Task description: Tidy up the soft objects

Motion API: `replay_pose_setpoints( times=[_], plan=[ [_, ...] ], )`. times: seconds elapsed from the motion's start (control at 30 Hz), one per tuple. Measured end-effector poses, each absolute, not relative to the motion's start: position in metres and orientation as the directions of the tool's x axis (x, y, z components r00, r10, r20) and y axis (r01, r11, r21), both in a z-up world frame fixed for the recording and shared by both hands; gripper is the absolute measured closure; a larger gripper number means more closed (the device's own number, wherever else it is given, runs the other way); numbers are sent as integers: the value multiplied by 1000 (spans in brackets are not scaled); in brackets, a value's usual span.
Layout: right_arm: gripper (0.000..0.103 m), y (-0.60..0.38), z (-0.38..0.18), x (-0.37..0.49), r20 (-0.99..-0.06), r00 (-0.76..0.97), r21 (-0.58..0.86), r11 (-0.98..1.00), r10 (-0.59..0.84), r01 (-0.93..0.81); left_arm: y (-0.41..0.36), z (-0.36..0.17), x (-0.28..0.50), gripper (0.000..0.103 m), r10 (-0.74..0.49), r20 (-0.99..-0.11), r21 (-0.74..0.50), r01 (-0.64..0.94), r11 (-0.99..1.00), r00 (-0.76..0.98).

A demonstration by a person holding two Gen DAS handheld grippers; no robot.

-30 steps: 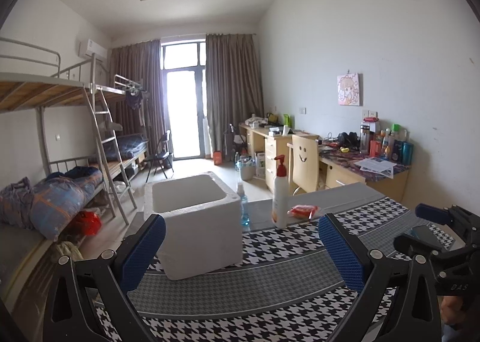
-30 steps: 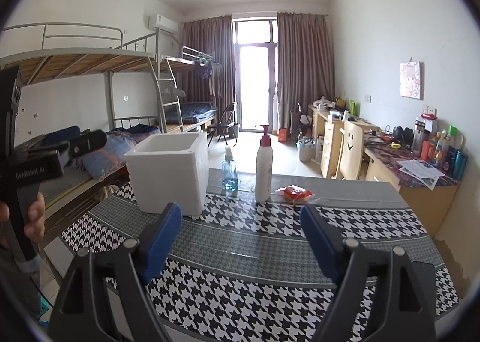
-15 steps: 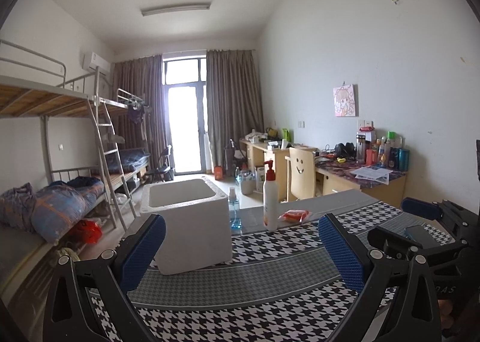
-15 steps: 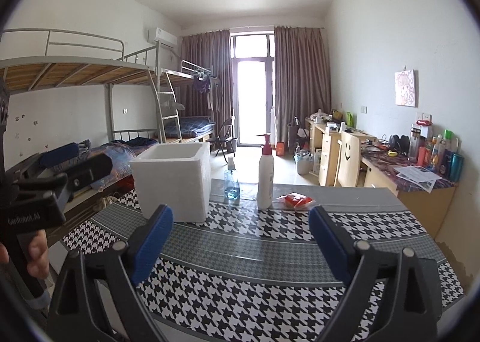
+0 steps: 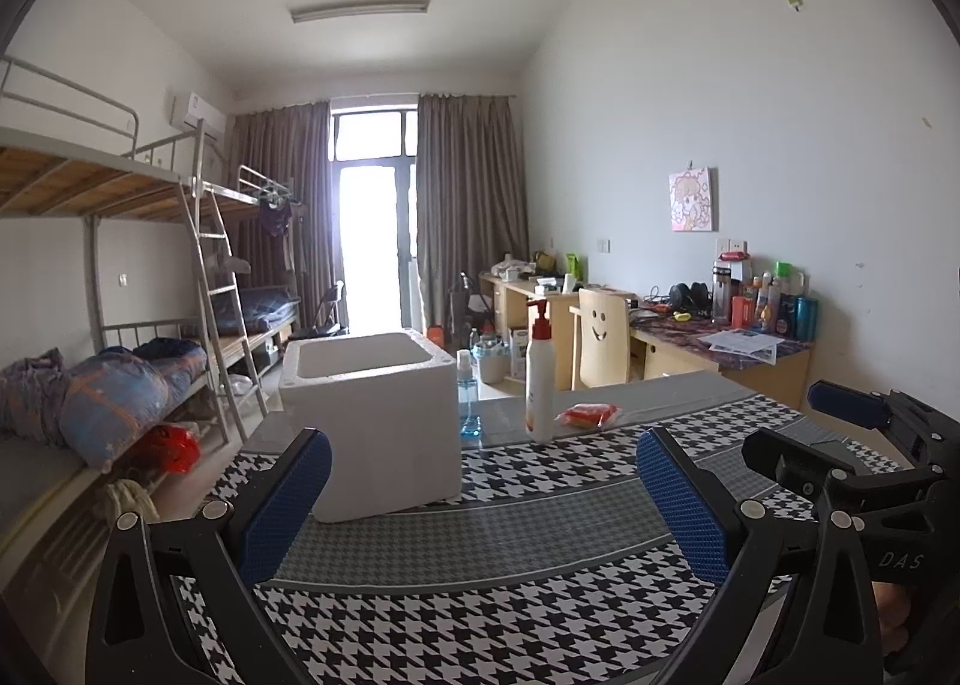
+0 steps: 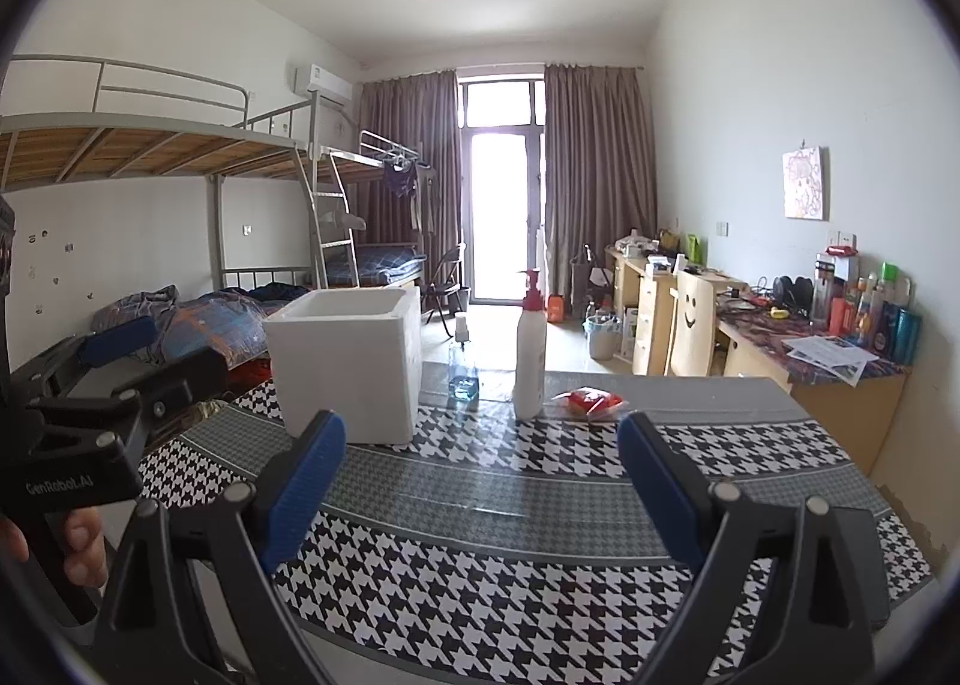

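Holding: both my grippers, left [image 5: 483, 496] and right [image 6: 480, 490], spread, empty.
Room: bare cloth [image 6: 540, 481] ahead.
Packet [image 6: 591, 403]: far edge, beside bottle [image 6: 530, 358].
Change: right jaws just widened; box [image 5: 372, 415] looks farther.

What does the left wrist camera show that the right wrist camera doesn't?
Only the left wrist view shows the right hand-held gripper from outside, at its right edge. Only the right wrist view shows the left hand-held gripper from outside, with fingers on its handle. Both show the white foam box, pump bottle, small spray bottle and red packet on the houndstooth table.
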State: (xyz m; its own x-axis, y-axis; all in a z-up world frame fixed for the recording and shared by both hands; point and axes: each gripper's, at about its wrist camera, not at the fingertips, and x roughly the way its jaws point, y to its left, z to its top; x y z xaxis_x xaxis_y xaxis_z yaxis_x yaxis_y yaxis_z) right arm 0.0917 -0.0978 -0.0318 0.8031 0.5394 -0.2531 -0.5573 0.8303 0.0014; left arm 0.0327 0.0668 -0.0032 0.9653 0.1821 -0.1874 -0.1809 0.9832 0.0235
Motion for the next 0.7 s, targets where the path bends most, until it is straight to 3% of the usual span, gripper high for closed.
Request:
replay_pose_setpoints(
  times=[0.7],
  plan=[
    [9, -101, -53, 84, -233, 827, 7, 851, 512, -525, 80, -29, 28, 1, 234, -218, -23, -245, 969, 947]
  ],
)
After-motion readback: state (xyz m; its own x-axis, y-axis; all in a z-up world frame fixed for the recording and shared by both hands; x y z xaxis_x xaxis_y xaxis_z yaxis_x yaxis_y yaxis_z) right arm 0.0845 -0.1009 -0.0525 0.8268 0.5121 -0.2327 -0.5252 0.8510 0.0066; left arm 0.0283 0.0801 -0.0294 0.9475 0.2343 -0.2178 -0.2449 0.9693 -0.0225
